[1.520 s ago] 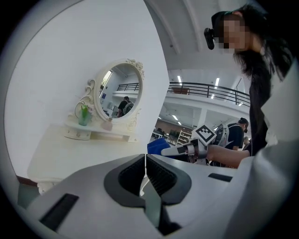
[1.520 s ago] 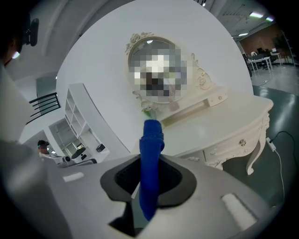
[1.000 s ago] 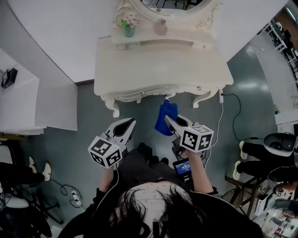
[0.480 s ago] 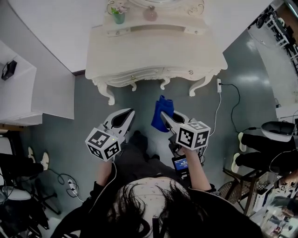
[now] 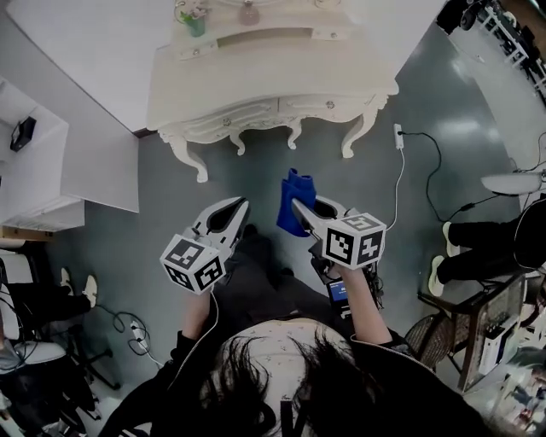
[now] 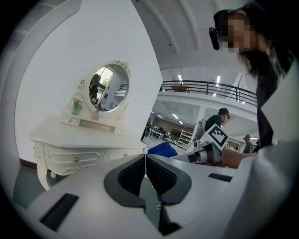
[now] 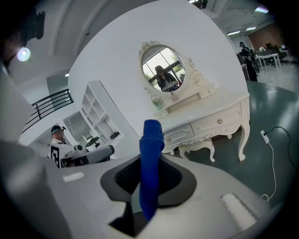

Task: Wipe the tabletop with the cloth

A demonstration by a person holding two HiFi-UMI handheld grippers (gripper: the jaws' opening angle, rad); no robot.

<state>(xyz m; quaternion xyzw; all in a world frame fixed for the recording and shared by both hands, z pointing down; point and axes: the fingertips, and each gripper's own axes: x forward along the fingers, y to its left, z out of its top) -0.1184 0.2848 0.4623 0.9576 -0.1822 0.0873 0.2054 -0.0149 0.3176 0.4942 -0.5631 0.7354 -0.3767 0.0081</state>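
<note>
A cream dressing table [image 5: 256, 81] with an oval mirror [image 7: 163, 70] stands against the white wall; its top [image 6: 70, 133] is bare apart from a small shelf. A blue cloth [image 5: 295, 201] hangs folded from my right gripper [image 5: 297, 207], which is shut on it, well short of the table and above the floor. In the right gripper view the cloth [image 7: 150, 168] stands up between the jaws. My left gripper [image 5: 237, 207] is level with the right one, shut, with nothing between its jaws [image 6: 145, 161].
A green pot with flowers [image 5: 194, 19] and a small pink thing [image 5: 249, 14] sit on the table's back shelf. A white shelving unit [image 5: 51, 171] stands at left. A cable with a plug [image 5: 398, 136] lies on the floor at right, near a person's legs [image 5: 478, 256].
The table has slid up and away in the head view, so I stand farther back from it. Both grippers keep their pose, the right one still holding the cloth.
</note>
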